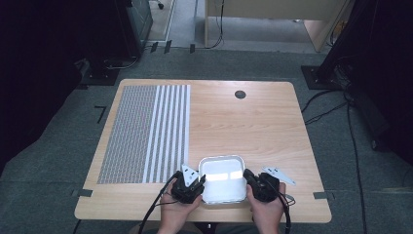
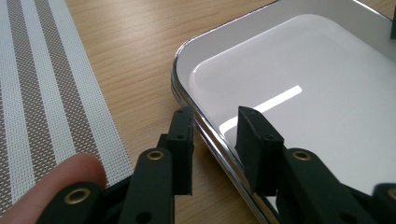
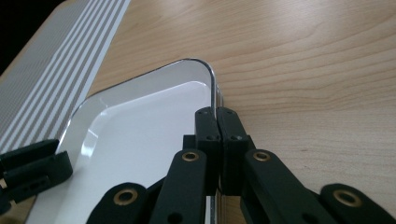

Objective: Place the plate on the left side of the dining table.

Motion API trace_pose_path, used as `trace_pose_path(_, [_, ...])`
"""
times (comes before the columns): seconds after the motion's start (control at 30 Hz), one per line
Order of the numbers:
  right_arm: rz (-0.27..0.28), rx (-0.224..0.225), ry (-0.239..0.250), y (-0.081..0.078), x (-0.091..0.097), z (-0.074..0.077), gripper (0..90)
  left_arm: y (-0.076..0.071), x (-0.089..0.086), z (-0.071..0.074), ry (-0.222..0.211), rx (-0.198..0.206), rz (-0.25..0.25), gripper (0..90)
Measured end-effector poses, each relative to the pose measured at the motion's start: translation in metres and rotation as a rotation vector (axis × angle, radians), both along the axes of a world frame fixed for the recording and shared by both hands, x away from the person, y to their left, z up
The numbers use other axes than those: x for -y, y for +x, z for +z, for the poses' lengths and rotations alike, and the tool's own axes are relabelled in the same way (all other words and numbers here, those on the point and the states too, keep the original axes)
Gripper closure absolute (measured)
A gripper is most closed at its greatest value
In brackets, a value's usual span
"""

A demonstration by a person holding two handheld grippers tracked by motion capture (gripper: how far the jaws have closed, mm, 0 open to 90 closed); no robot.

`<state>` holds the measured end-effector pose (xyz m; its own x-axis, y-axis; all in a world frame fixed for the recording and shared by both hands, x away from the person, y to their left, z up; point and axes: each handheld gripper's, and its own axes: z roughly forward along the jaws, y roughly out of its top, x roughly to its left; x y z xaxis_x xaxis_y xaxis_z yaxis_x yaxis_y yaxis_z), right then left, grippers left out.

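Gripping white rounded-square metal-rimmed tray (image 1: 223, 195), lower centre: right claw (image 3: 217, 114) clamping rim, left claw (image 2: 215, 128) apart, straddling rim; probably needing closing next.

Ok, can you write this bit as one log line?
right gripper: shut on tray rim | left gripper: open, straddling rim | tray: on table
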<state>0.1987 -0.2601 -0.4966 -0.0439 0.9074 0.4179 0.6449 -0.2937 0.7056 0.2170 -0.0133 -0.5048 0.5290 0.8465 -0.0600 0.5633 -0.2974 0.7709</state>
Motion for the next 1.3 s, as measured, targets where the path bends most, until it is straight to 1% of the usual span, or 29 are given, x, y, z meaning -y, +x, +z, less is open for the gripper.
trace_pose_path(0.03, [-0.016,0.002,0.016,-0.001,0.002,0.002,89.9,0.000,0.000,0.000,-0.002,-0.001,-0.001,63.6])
trace_pose_path(0.07, [-0.016,0.002,0.016,-0.001,0.002,0.002,89.9,0.000,-0.001,0.001,-0.004,-0.002,-0.001,63.6])
trace_pose_path(0.1, [-0.028,0.010,0.017,-0.002,0.004,0.004,89.9,0.001,-0.002,0.001,-0.021,-0.007,-0.003,59.9])
trace_pose_path(0.17, [-0.035,0.018,0.012,-0.004,0.005,0.006,89.9,0.001,-0.002,0.002,-0.029,-0.009,-0.004,57.6])
trace_pose_path(0.4, [-0.063,0.039,0.006,-0.008,0.008,0.010,89.8,-0.002,0.000,0.005,-0.042,0.005,-0.024,55.3])
trace_pose_path(0.47, [-0.063,0.027,0.000,-0.008,0.009,0.010,89.8,-0.003,0.000,0.006,-0.038,0.019,-0.017,56.2])
trace_pose_path(0.5, [-0.064,0.018,-0.013,-0.007,0.011,0.009,89.8,-0.003,0.000,0.006,-0.045,0.021,-0.019,56.1])
trace_pose_path(0.53, [-0.056,0.011,-0.016,-0.006,0.012,0.007,89.6,-0.003,0.000,0.006,-0.041,0.022,-0.018,56.7])
trace_pose_path(0.6, [-0.051,0.012,-0.010,-0.006,0.015,0.007,89.3,-0.003,-0.001,0.006,-0.041,0.019,-0.020,57.7])
trace_pose_path(0.63, [-0.046,0.020,-0.028,-0.006,0.015,0.007,87.1,-0.003,-0.001,0.006,-0.040,0.017,-0.023,58.4])
trace_pose_path(0.67, [-0.046,0.020,-0.028,-0.006,0.015,0.007,87.1,-0.003,-0.001,0.006,-0.042,0.017,-0.023,58.4])
trace_pose_path(0.7, [-0.036,0.028,-0.059,-0.005,0.014,0.006,83.5,-0.004,-0.001,0.006,-0.041,0.017,-0.028,58.7])
trace_pose_path(0.77, [-0.029,0.024,-0.069,-0.004,0.013,0.005,82.8,-0.005,0.000,0.007,-0.048,0.021,-0.032,58.8])
trace_pose_path(0.83, [-0.018,0.013,-0.082,-0.002,0.012,0.003,84.0,-0.007,0.002,0.007,-0.049,0.021,-0.044,59.1])
trace_pose_path(0.87, [-0.014,-0.002,-0.084,-0.001,0.011,0.001,86.2,-0.007,0.002,0.007,-0.048,0.022,-0.046,59.3])
trace_pose_path(0.93, [-0.013,-0.005,-0.078,0.000,0.010,0.000,87.6,-0.008,0.003,0.007,-0.048,0.022,-0.052,59.7])
trace_pose_path(0.97, [-0.023,-0.010,-0.075,0.000,0.009,0.001,88.2,-0.008,0.004,0.006,-0.056,0.019,-0.052,59.8])
trace_pose_path(1.0, [-0.037,-0.017,-0.076,0.001,0.009,0.002,89.0,-0.008,0.005,0.006,-0.055,0.018,-0.053,60.2])
trace_pose_path(1.03, [-0.047,-0.019,-0.057,0.001,0.009,0.001,88.9,-0.009,0.005,0.006,-0.055,0.016,-0.054,60.7])
trace_pose_path(1.13, [-0.075,-0.036,-0.006,0.000,0.011,0.000,89.2,-0.010,0.006,0.007,-0.074,0.016,-0.061,61.1])
trace_pose_path(1.2, [-0.089,-0.035,0.005,-0.001,0.011,0.001,89.2,-0.010,0.006,0.009,-0.088,0.019,-0.060,61.9])
trace_pose_path(1.23, [-0.097,-0.021,0.011,-0.002,0.011,0.003,89.2,-0.010,0.006,0.009,-0.099,0.020,-0.058,62.8])
trace_pose_path(1.3, [-0.099,-0.015,0.015,-0.003,0.010,0.004,89.2,-0.010,0.005,0.012,-0.105,0.017,-0.061,63.6])
